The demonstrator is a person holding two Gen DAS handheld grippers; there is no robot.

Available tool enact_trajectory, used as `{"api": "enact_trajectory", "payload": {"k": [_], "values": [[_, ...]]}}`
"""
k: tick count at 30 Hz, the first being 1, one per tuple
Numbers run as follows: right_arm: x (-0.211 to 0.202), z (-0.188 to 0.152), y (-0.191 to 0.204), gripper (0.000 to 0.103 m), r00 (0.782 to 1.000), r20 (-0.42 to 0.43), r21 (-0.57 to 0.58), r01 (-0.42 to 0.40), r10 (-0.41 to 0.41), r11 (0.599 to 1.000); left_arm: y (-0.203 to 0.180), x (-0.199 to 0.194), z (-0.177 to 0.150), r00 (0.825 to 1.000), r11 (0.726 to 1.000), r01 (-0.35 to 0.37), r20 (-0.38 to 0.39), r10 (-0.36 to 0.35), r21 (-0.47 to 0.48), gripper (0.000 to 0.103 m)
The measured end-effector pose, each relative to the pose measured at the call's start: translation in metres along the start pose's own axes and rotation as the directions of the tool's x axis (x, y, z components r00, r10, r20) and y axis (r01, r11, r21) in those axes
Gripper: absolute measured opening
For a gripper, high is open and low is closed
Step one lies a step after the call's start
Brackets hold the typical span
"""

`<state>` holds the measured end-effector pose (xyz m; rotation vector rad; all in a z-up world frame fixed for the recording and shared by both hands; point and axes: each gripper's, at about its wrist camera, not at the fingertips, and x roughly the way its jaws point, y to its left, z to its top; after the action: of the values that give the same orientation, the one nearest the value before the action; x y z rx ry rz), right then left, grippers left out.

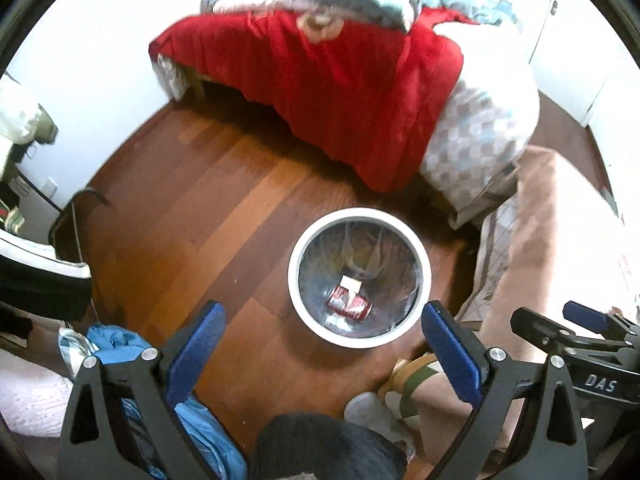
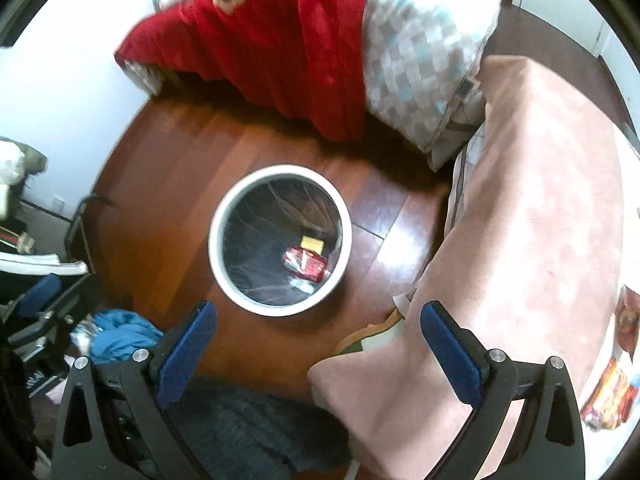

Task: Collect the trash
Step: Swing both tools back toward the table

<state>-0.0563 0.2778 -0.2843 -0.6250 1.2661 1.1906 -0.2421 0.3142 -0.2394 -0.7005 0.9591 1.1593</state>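
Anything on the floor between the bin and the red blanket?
No. Both wrist views show only bare wood floor between the bin and the red blanket.

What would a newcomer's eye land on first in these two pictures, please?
Probably the white-rimmed trash bin standing on the wooden floor, with a red can and a pale card at its bottom. Behind it, a bright red blanket hangs off the bed. Both grippers, left and right, are open and empty.
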Motion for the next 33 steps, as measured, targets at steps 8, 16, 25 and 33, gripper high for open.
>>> {"api": "enact_trajectory", "payload": {"k": [8, 16, 25, 33], "values": [[-0.107, -0.028, -0.022, 0.103, 0.985, 0.154, 0.048, -0.087, 0.079, 0.995, -0.045, -0.08, -0.01, 0.992, 0.998, 0.035, 0.116, -0.041, 0.054, 0.1], [-0.183, -0.097, -0.134, 0.103, 0.98, 0.198, 0.253, -0.064, 0.013, 0.965, -0.146, -0.097, -0.043, 0.983, 0.975, 0.151, 0.078, -0.166, 0.164, 0.1], [-0.203, -0.216, -0.353, 0.103, 0.969, 0.041, 0.626, 0.165, -0.243, 0.763, -0.319, -0.047, -0.104, 0.95, 0.894, 0.31, -0.148, -0.276, 0.324, 0.1], [-0.186, -0.289, -0.482, 0.103, 0.954, -0.08, 0.767, 0.243, -0.287, 0.594, -0.436, 0.002, -0.149, 0.904, 0.837, 0.388, -0.337, -0.264, 0.385, 0.1]]}}
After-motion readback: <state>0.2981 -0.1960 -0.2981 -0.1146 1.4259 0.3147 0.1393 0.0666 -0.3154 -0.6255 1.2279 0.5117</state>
